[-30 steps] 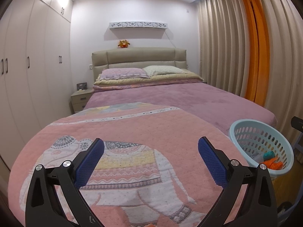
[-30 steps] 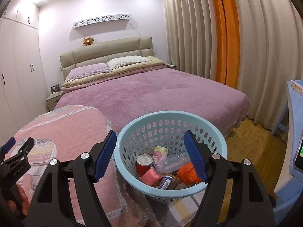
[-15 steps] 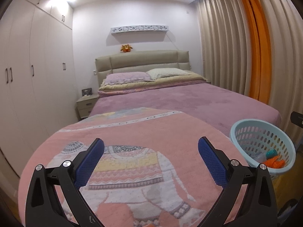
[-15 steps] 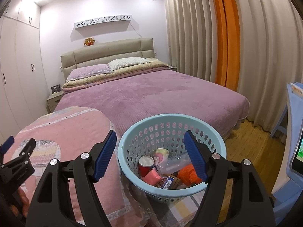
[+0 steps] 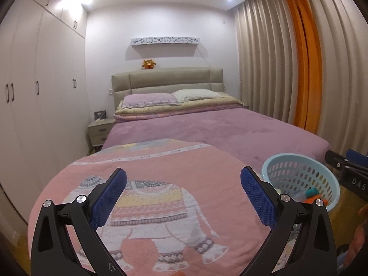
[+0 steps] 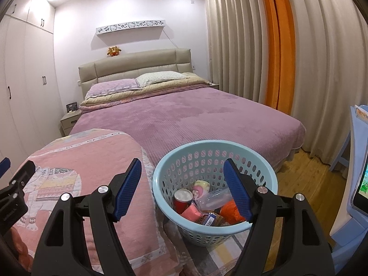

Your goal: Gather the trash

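Note:
A light blue perforated basket [image 6: 207, 148] stands on the floor at the foot of the bed; it also shows in the left wrist view [image 5: 285, 158]. Inside lie a red can [image 6: 182, 199], a clear plastic bottle [image 6: 212, 199], a pink packet [image 6: 192, 214], an orange item [image 6: 230, 209] and other trash. My right gripper [image 6: 184, 191] is open and empty, held above and just in front of the basket. My left gripper [image 5: 184, 197] is open and empty over the pink elephant blanket [image 5: 161, 197].
A bed with a purple cover [image 6: 195, 119] fills the middle. White wardrobes [image 5: 34, 115] line the left wall, with a nightstand [image 5: 100, 131] beside the bed. Beige and orange curtains [image 6: 276, 46] hang on the right. A blue chair [image 6: 354, 142] stands at the far right on the wooden floor.
Both grippers have drawn back and risen a little, so the bed, blanket and basket look farther away. Both stay open and empty.

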`<state>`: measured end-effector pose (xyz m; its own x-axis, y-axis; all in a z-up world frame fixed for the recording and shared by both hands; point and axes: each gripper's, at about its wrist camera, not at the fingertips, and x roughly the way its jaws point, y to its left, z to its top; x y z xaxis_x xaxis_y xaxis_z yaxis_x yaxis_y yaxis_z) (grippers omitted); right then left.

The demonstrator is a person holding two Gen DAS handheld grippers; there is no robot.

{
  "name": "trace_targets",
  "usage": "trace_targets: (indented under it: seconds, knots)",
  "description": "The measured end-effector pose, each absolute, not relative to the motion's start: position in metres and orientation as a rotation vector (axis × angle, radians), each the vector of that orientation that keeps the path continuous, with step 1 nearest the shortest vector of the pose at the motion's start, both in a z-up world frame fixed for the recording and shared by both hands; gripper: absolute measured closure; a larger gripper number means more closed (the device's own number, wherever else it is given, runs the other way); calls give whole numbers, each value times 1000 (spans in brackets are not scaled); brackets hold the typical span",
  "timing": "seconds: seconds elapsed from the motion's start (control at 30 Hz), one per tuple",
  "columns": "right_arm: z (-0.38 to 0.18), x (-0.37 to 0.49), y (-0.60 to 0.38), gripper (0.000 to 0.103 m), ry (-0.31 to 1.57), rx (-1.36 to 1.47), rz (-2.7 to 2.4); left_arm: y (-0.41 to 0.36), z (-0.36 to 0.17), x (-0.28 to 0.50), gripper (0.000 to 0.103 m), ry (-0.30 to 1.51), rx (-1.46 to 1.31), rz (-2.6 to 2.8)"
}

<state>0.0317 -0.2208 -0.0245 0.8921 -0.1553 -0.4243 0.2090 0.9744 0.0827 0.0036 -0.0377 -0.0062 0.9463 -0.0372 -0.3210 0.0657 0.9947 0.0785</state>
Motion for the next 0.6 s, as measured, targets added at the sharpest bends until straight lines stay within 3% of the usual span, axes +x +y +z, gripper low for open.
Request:
trace_targets:
  seconds: [0.6]
  knots:
    - [-24,37,-208,33,442,113,-162,-28,4,-4,7,307,69,-63]
